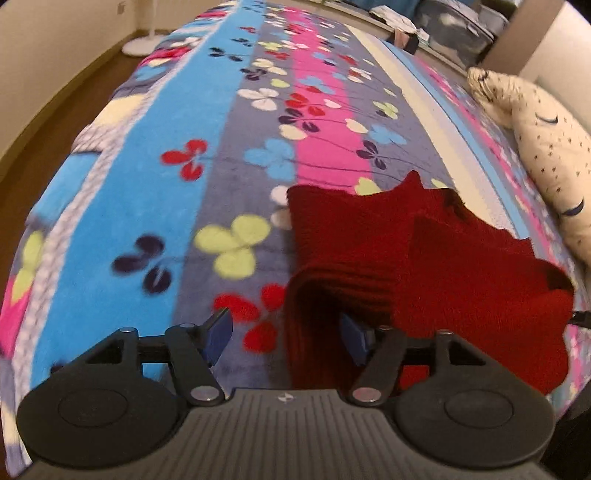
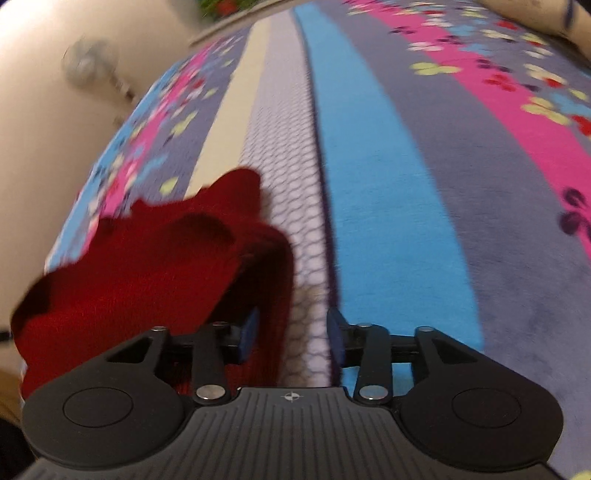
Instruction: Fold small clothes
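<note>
A dark red knitted garment (image 1: 424, 258) lies rumpled on a striped flower-print blanket (image 1: 229, 155). In the left wrist view it fills the lower right, and a ribbed fold of it drapes between the jaws and over the right blue pad (image 1: 354, 341). My left gripper (image 1: 286, 338) is open, its left pad over bare blanket. In the right wrist view the red garment (image 2: 147, 266) lies at lower left, one edge hanging between the jaws beside the left pad (image 2: 248, 336). My right gripper (image 2: 291, 338) is open over the blanket (image 2: 388, 184).
A cream pillow with small dark marks (image 1: 546, 155) lies at the right edge of the bed. A white fan base (image 1: 142, 46) stands on the brown floor at far left. Grey bags (image 1: 458, 26) sit beyond the bed. A pale wall (image 2: 48, 129) borders the bed's left side.
</note>
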A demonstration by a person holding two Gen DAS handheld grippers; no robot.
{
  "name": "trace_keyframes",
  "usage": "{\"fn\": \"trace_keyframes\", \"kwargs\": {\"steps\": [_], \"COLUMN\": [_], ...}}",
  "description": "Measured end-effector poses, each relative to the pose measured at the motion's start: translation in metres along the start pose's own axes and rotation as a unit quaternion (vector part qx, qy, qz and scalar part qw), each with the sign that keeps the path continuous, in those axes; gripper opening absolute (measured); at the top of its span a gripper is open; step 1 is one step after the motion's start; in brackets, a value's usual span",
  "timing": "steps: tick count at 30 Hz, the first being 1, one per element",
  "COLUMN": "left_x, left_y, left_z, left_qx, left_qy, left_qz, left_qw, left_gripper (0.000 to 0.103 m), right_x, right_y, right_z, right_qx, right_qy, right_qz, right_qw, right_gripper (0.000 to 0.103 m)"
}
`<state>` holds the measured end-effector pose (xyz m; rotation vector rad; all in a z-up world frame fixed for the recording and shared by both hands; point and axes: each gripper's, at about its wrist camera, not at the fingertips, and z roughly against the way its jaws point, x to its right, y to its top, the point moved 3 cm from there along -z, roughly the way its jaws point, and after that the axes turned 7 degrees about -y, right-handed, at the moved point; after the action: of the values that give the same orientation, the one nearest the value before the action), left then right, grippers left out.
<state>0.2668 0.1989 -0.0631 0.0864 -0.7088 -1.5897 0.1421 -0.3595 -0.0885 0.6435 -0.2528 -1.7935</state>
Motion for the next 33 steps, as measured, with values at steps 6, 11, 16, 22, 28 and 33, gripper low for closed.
{"fn": "trace_keyframes", "kwargs": {"steps": [6, 11, 16, 22, 28, 33], "left_x": [0.0, 0.005, 0.008, 0.009, 0.012, 0.012], "left_y": [0.016, 0.02, 0.023, 0.031, 0.047, 0.052], "left_z": [-0.031, -0.037, -0.038, -0.022, 0.008, 0.0], "left_qx": [-0.006, 0.004, 0.013, 0.047, 0.151, 0.163], "left_qy": [-0.025, -0.039, -0.05, -0.04, -0.03, 0.011], "left_qz": [0.013, 0.015, 0.017, 0.01, 0.001, -0.008], "left_qw": [0.9996, 0.9991, 0.9985, 0.998, 0.9881, 0.9865], "left_gripper": [0.069, 0.059, 0.026, 0.012, 0.012, 0.012], "right_x": [-0.007, -0.006, -0.01, -0.022, -0.036, -0.044], "right_y": [0.022, 0.035, 0.039, 0.046, 0.06, 0.071], "right_z": [-0.021, -0.029, -0.031, -0.013, 0.031, 0.021], "right_qx": [0.02, 0.044, 0.05, 0.103, 0.254, 0.272], "right_qy": [0.013, 0.017, 0.007, -0.005, 0.032, 0.014], "right_qz": [-0.046, -0.082, -0.076, -0.049, -0.051, -0.03], "right_qw": [0.999, 0.995, 0.996, 0.993, 0.965, 0.962], "right_gripper": [0.045, 0.046, 0.034, 0.01, 0.01, 0.01]}}
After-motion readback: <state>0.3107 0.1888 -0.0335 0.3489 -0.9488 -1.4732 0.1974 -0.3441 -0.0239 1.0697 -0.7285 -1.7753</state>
